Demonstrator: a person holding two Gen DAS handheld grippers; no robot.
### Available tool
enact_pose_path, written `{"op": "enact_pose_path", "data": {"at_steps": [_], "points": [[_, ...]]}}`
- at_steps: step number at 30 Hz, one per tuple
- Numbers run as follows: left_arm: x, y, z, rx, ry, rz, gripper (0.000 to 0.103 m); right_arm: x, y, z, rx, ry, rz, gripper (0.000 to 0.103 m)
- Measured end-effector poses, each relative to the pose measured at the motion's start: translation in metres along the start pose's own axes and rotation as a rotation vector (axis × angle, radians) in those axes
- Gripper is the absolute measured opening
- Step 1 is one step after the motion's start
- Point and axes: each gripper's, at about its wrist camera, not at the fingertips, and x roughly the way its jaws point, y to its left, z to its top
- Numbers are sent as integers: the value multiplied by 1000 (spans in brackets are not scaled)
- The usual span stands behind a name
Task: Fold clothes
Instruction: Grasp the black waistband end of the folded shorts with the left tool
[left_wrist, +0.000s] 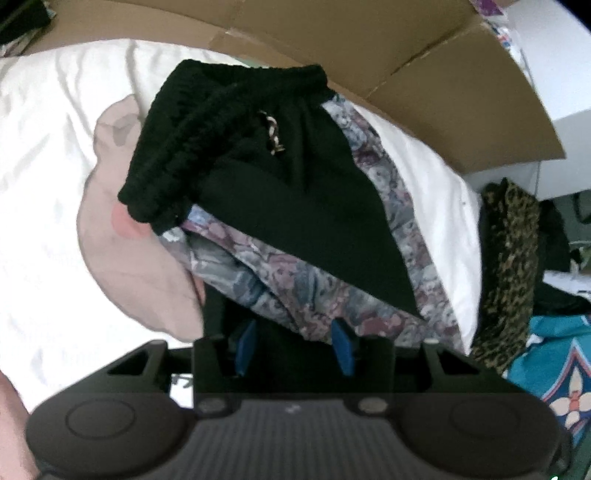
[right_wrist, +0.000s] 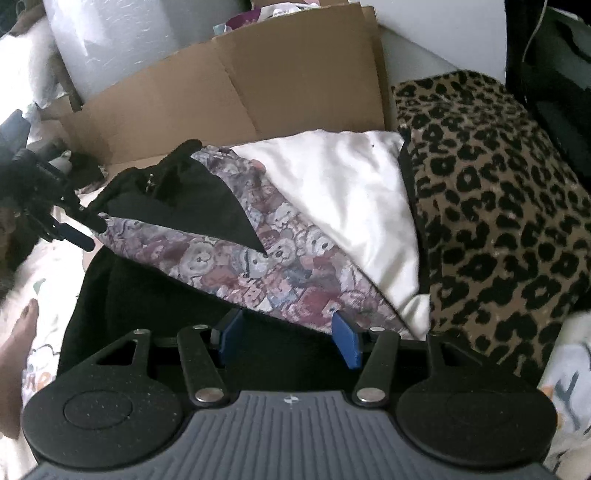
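Left wrist view: your left gripper (left_wrist: 295, 347) stands partly open at bottom centre, its blue pads (left_wrist: 341, 347) astride the lower hem of the bear-print shorts (left_wrist: 280, 206); actual pinch cannot be confirmed. The shorts lie centre frame on the white sheet (left_wrist: 48, 147), black waistband uppermost. Right wrist view: your right gripper (right_wrist: 290, 339) likewise partly open at the hem; grip unconfirmed. Leopard-print cloth (right_wrist: 491, 206) lies right.

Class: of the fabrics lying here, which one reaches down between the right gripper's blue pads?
The teddy-bear print garment with black panels; its hem lies between the right gripper pads. The leopard-print fabric and white sheet lie beside it.
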Motion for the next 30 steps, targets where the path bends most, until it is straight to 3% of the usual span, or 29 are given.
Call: {"op": "enact_pose_path", "data": {"at_steps": [5,11,14,16,22,27,30], "points": [[-2,11,0,-50,-12,-37,48,5,11,-8,-34,18,25,60],[-6,24,2,-84,-48,-22,48,9,20,-10,-91,29,1,60],[-7,33,7,-89,-107,6,49,12,18,-9,-96,40,-1,60],[-7,38,10,-72,-150,18,54,14,15,-9,-84,48,-7,60],[11,62,15,-56,-219,32,60,13,8,-10,-62,58,-2,60],[15,66,24,-97,-217,-24,56,21,1,-6,-14,59,-7,60],[5,61,27,-125,-216,-99,46,22,3,-5,-20,56,-9,60]]}}
